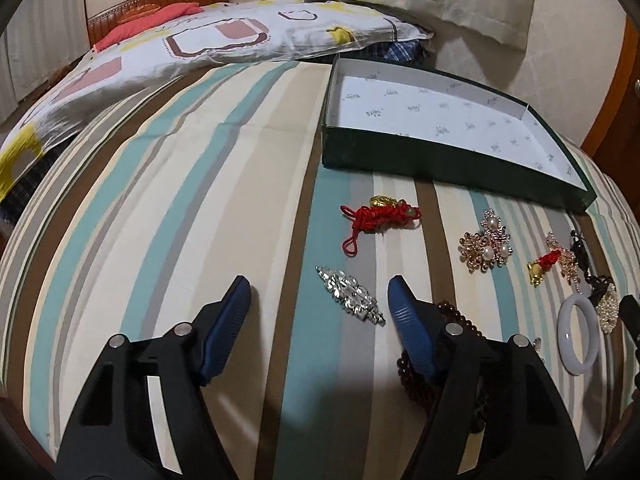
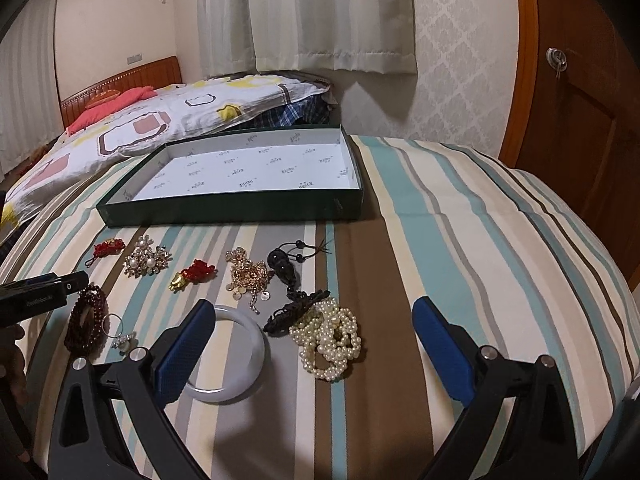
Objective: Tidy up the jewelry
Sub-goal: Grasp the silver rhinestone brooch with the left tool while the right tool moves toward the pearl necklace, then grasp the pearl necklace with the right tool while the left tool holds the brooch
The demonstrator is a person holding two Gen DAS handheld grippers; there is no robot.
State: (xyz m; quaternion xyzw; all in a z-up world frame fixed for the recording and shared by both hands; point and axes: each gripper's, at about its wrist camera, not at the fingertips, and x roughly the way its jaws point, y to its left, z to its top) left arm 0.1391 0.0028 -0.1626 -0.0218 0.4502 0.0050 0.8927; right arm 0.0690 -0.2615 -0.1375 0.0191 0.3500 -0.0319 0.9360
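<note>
Jewelry lies on a striped bedspread in front of an empty dark green box (image 1: 352, 152) (image 2: 224, 214) with a white lining. My left gripper (image 1: 318, 290) is open and empty, just above a silver rhinestone brooch (image 1: 352, 300); a red cord charm (image 1: 380, 216) lies beyond it and dark red beads (image 1: 416, 376) sit under its right finger. My right gripper (image 2: 314, 308) is open and empty over a white bangle (image 2: 256, 356) and a pearl strand (image 2: 330, 338). A gold pearl brooch (image 2: 146, 262), a red-gold charm (image 2: 192, 274), a gold coin piece (image 2: 250, 276) and a black pendant (image 2: 282, 266) lie between.
A patterned quilt (image 1: 208, 40) and red pillow (image 1: 140, 24) lie at the bed's far end by a wooden headboard. Curtains hang behind. A wooden door (image 2: 580, 120) stands at the right. The left gripper's finger (image 2: 44, 288) shows at the right wrist view's left edge.
</note>
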